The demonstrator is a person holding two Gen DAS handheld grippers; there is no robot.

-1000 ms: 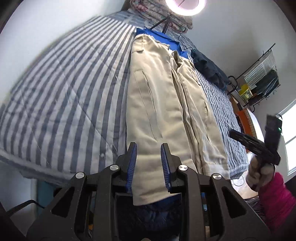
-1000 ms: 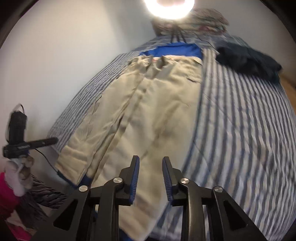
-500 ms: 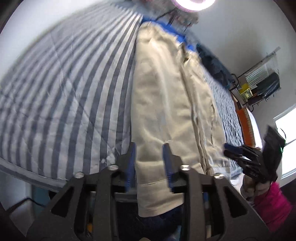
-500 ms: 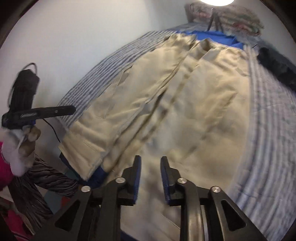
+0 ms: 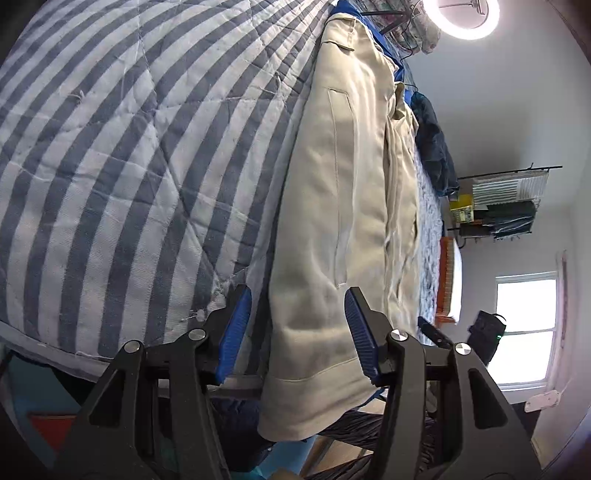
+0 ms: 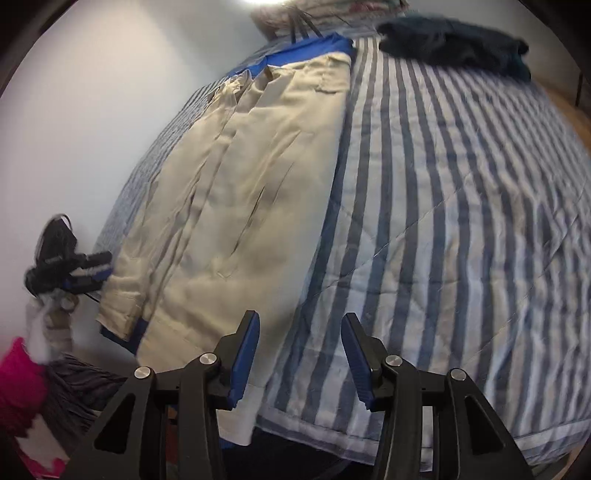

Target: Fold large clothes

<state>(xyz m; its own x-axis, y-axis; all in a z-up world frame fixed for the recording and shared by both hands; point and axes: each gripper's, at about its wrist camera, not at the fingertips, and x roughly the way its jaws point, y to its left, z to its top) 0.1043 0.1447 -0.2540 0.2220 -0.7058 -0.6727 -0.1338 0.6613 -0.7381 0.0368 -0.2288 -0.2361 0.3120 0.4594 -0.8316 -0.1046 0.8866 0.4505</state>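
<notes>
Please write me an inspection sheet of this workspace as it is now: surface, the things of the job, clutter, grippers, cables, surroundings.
Surface: bed with a blue-and-white striped quilt, wrinkled.
Job's things: beige coat with blue lining, laid lengthwise, its hem hanging over the near edge of the bed.
Clutter: dark garment in a heap at the far end; folded bedding beyond the coat.
Grippers: left gripper open, hem between the jaws, not pinched; right gripper open over the coat's edge; both have just been opening.
Cables: thin black cable below the left gripper, seen from the right wrist.
Surroundings: ring light, wire rack, window.
</notes>
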